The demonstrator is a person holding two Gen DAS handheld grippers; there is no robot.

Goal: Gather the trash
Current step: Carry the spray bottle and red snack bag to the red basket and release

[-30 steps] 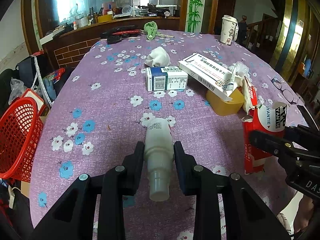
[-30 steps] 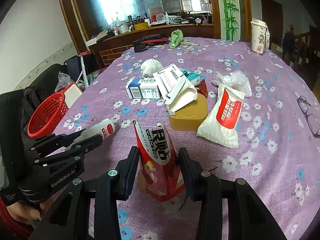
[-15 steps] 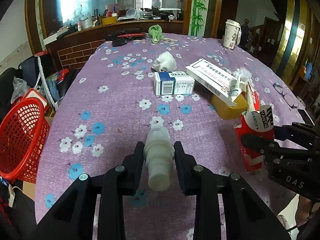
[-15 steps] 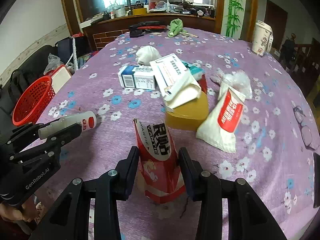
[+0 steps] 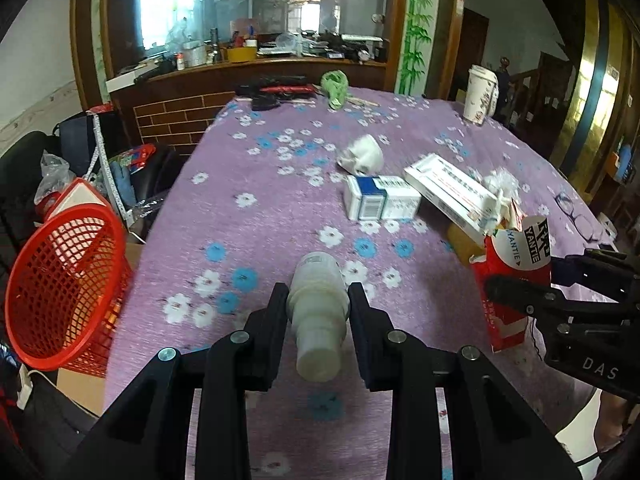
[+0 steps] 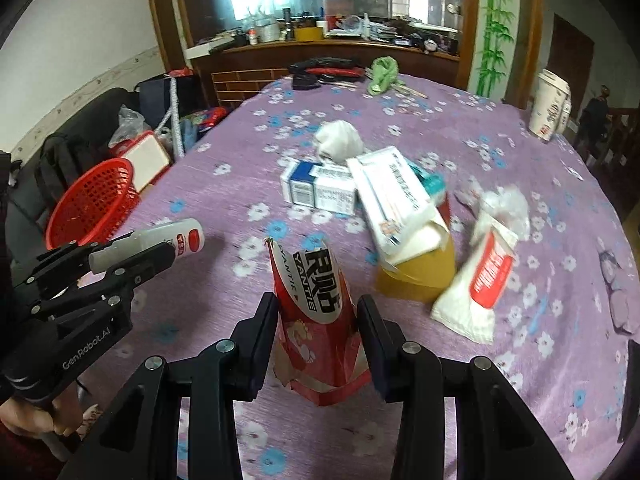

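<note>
Now the white bottle [image 5: 318,316] sits clamped inside the left gripper [image 5: 318,322].

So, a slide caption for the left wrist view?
Left gripper clamps white bottle; red basket waits beside table.

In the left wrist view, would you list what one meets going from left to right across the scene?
red basket → white bottle in the left gripper → blue and white box → red carton in the right gripper

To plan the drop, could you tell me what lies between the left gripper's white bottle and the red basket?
Only bare flowered tablecloth up to the table's edge; nothing stands between the white bottle and the red basket, as the left wrist view shows.
</note>
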